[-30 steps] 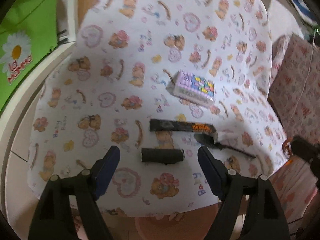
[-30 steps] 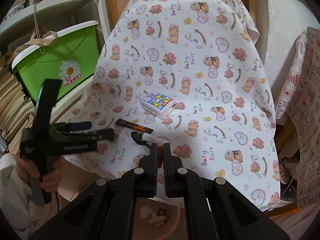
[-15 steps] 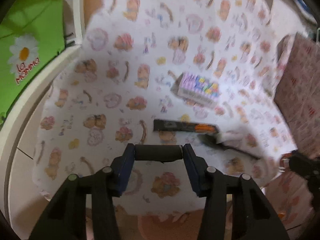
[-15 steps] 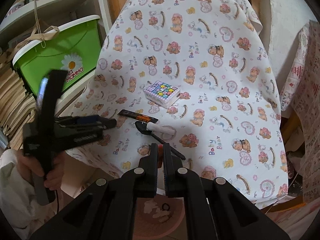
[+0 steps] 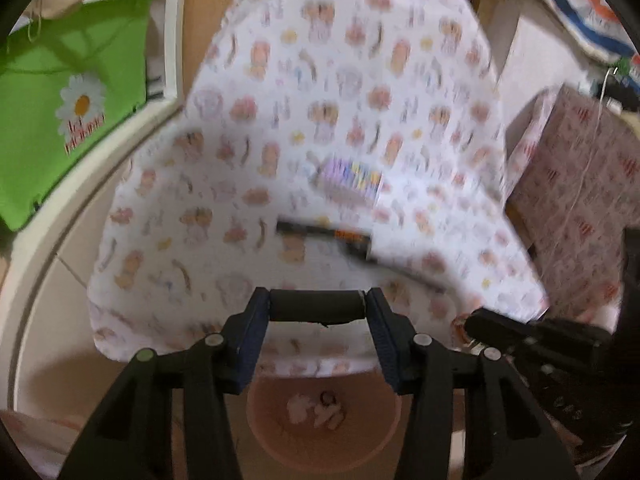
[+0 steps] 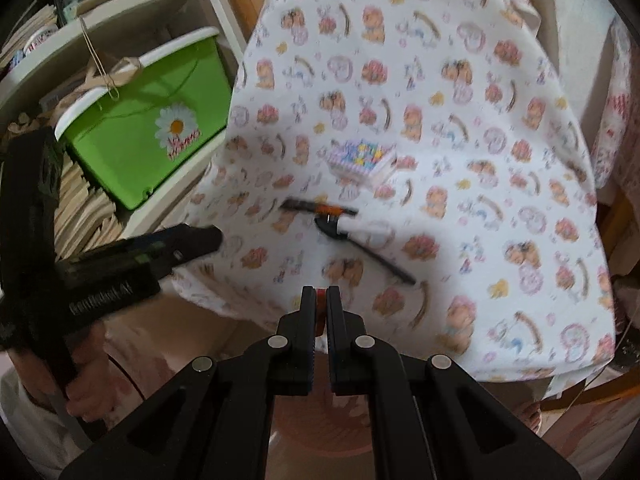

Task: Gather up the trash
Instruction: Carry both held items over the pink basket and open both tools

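Observation:
My left gripper (image 5: 317, 307) is shut on a black cylindrical roll (image 5: 316, 311), held off the table's near edge above a pink bin (image 5: 324, 436) that has scraps in it. My right gripper (image 6: 320, 300) is shut with a small red thing (image 6: 320, 293) between its tips; I cannot tell what it is. On the bear-print tablecloth (image 6: 460, 160) lie a black wrapper with an orange mark (image 6: 320, 209) and a black plastic spoon (image 6: 360, 246). The left gripper also shows in the right wrist view (image 6: 208, 238).
A small purple patterned box (image 6: 360, 158) sits mid-table. A green tub (image 6: 152, 120) with a daisy stands on white shelves at left. A patterned box (image 5: 580, 200) is at right. The pink bin (image 6: 320, 420) sits on the floor below the table's front edge.
My left gripper closed on the black roll, lifted it off the cloth and pulled back over the bin. My right gripper stayed shut and drew back slightly.

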### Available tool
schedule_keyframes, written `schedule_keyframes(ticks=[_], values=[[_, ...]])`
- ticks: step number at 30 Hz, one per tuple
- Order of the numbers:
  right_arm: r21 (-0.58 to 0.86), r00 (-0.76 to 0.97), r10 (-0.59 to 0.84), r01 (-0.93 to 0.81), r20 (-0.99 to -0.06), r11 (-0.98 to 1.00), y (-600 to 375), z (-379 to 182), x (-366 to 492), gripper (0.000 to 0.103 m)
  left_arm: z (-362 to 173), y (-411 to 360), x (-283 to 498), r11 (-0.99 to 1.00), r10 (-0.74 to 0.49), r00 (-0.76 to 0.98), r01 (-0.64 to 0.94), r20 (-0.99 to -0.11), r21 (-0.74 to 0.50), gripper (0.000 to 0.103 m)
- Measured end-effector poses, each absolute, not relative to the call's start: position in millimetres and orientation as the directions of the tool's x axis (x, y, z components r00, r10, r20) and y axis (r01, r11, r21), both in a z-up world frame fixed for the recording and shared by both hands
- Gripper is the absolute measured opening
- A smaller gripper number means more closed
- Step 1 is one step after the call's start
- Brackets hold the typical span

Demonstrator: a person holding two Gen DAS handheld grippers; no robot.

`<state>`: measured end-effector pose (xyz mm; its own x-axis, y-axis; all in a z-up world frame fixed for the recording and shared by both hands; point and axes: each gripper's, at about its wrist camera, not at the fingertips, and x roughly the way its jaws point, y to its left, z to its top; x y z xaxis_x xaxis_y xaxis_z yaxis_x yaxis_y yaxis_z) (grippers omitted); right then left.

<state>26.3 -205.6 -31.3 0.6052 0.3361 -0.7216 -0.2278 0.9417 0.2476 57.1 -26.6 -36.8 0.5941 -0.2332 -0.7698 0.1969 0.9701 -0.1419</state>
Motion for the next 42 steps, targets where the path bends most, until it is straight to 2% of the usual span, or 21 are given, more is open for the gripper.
schedule_keyframes(ticks=[5, 8, 11, 14, 20, 28, 31, 32, 33, 35, 37, 42], values=[[0.310, 0.524, 0.368, -0.199, -0.768, 0.930, -205, -66, 25, 0.005, -87, -27, 59, 0.967, -0.254, 0.471, 0.131, -0.845, -0.218, 0.047], [0.275, 0.466, 0.330, -0.184, -0.821, 0.944, -199, -94, 25, 0.005, -100, -33, 55, 0.970, -0.239, 0.438, 0.151, -0.867, -0.191, 0.047], [0.347, 0.372, 0.372, -0.135, -0.850, 0.928, -201, -128, 30, 0.005, -126, -34, 56, 0.969, -0.244, 0.358, 0.133, -0.901, -0.210, 0.047], [0.269, 0.359, 0.276, -0.070, -0.892, 0.960, -200, -156, 32, 0.005, -151, -37, 60, 0.980, -0.189, 0.336, 0.127, -0.923, -0.154, 0.047], [0.244, 0.266, 0.234, 0.003, -0.935, 0.970, -199, -214, 34, 0.005, -192, -43, 65, 0.986, -0.133, 0.251, 0.128, -0.959, -0.103, 0.047], [0.264, 0.181, 0.252, 0.047, -0.951, 0.963, -200, -246, 40, 0.007, -231, -35, 58, 0.983, -0.163, 0.048, 0.094, -0.986, -0.158, 0.047], [0.265, 0.160, 0.252, 0.065, -0.954, 0.962, -206, -253, 40, 0.012, -233, -35, 56, 0.985, -0.155, 0.039, 0.078, -0.987, -0.152, 0.049], [0.283, 0.152, 0.268, 0.081, -0.951, 0.956, -209, -255, 38, 0.017, -233, -35, 55, 0.985, -0.154, 0.038, 0.079, -0.987, -0.150, 0.052], [0.305, 0.148, 0.289, 0.097, -0.946, 0.947, -212, -256, 39, 0.021, -232, -35, 56, 0.986, -0.152, 0.039, 0.075, -0.988, -0.149, 0.059], [0.318, 0.156, 0.299, 0.116, -0.941, 0.941, -217, -256, 42, 0.038, -230, -35, 57, 0.988, -0.141, 0.040, 0.063, -0.989, -0.138, 0.067], [0.306, 0.175, 0.282, 0.128, -0.943, 0.943, -220, -251, 42, 0.046, -231, -35, 60, 0.991, -0.127, 0.034, 0.055, -0.991, -0.125, 0.075], [0.297, 0.197, 0.269, 0.128, -0.943, 0.946, -221, -240, 41, 0.046, -226, -33, 62, 0.996, -0.076, 0.063, 0.053, -0.995, -0.073, 0.075]])
